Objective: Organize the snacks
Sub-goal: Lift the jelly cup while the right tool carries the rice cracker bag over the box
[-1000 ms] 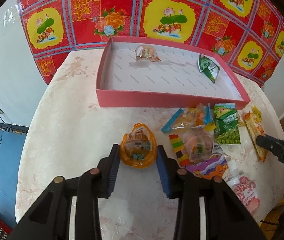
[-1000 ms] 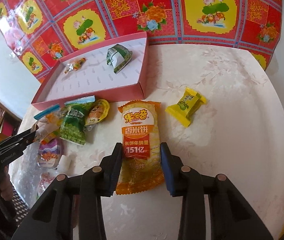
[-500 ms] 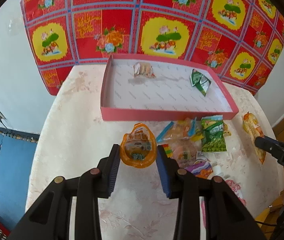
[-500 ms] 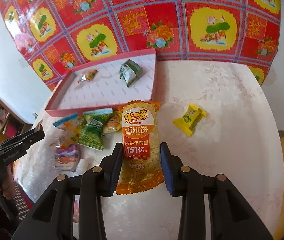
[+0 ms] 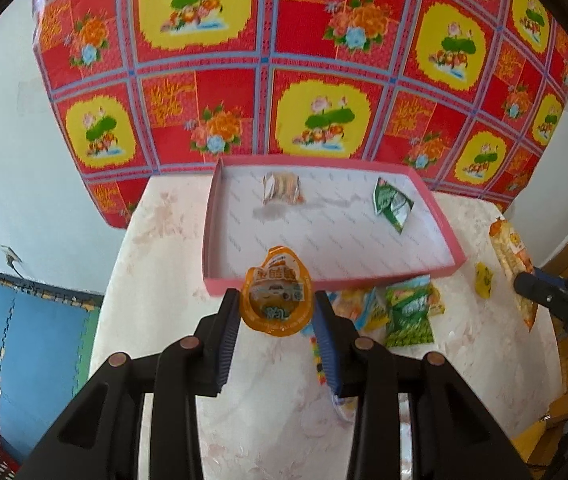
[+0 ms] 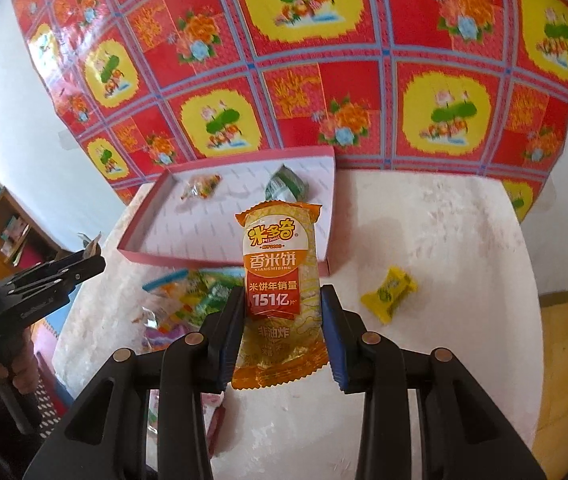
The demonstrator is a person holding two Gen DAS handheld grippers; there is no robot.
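My left gripper (image 5: 276, 316) is shut on an orange jelly cup (image 5: 276, 292) and holds it in the air before the near wall of the pink tray (image 5: 323, 278). My right gripper (image 6: 282, 312) is shut on a long orange rice cracker packet (image 6: 280, 276), lifted above the table near the tray's right corner (image 6: 325, 270). The tray holds a clear candy packet (image 5: 282, 188) and a green packet (image 5: 391, 204). A pile of loose snacks (image 5: 399, 308) lies on the table in front of the tray. A yellow candy (image 6: 389, 290) lies to the right.
The round marble table (image 5: 156, 264) stands against a red and yellow patterned cloth (image 5: 315, 80) on the wall. The right gripper's body shows at the right edge of the left wrist view (image 5: 559, 300). A blue floor mat (image 5: 32, 336) lies at the left.
Both grippers have risen off the table with their snacks held. The table and tray now look farther away and lower in both views.
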